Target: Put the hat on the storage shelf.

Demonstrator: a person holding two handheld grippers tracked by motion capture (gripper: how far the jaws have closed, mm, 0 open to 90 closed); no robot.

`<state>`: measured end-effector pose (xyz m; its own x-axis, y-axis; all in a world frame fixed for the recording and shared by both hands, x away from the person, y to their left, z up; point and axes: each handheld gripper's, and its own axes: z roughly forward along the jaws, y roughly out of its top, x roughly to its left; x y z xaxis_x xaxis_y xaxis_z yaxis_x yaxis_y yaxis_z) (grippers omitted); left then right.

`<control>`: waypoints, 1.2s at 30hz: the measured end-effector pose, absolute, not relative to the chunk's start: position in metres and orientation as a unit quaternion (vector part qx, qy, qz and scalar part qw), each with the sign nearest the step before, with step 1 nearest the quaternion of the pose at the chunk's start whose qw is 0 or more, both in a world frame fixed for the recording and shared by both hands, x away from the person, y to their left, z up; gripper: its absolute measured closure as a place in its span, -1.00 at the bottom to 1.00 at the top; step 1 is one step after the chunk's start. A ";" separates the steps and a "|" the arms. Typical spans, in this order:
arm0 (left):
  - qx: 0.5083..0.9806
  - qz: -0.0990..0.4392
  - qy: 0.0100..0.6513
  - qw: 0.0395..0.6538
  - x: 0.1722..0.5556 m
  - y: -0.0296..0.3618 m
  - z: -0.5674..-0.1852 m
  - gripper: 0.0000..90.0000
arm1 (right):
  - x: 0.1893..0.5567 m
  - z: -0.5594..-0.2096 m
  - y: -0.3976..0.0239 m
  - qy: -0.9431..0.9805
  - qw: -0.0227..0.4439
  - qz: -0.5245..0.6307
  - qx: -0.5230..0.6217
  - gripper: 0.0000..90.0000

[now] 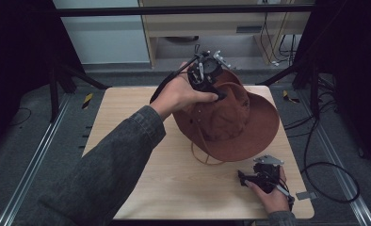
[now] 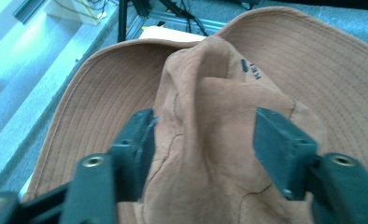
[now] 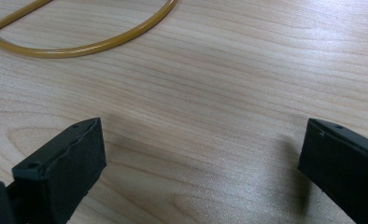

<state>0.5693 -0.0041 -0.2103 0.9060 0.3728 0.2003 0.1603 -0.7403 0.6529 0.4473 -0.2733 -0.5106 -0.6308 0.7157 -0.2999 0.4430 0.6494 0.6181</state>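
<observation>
Pale wood grain covers the desk [image 1: 174, 179], which stands on grey carpet with dark stands and cables around it. A brown brimmed hat [image 1: 230, 122] sits toward the far right of the desk, its crown pushed up and creased and its brim tilted rather than lying flat. The left gripper [image 1: 207, 77] is at the top of the crown; in the left gripper view its jaws stand apart on either side of a fold of crown fabric [image 2: 205, 140], one pad at most grazing it, the other clear, so the fabric is not pinched. The right gripper [image 1: 256, 179] rests low near the front right edge, well apart from the hat, jaws spread wide over bare wood, with the hat's chin cord [image 3: 79, 46] looping on the desk ahead of it. As a judgement, the hat seems set down and let go; what may remain is drawing the left hand away, and perhaps straightening the brim.
</observation>
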 end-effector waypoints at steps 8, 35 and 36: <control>0.912 0.167 0.149 0.343 0.562 0.003 -0.212 -0.59 | 0.447 -0.511 -0.273 0.867 0.270 0.252 0.334 -0.99; 0.882 0.189 0.182 0.392 0.532 0.084 -0.195 -0.87 | 0.447 -0.511 -0.273 0.867 0.271 0.252 0.334 -0.99; 0.880 0.192 0.184 0.394 0.530 0.089 -0.195 -0.87 | 0.447 -0.511 -0.273 0.867 0.271 0.252 0.334 -0.99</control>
<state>0.5301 0.0888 -0.1947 0.8585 0.4755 0.1923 0.1731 -0.6215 0.7640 0.4473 -0.2732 -0.5106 -0.6297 0.7161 -0.3012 0.4433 0.6496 0.6177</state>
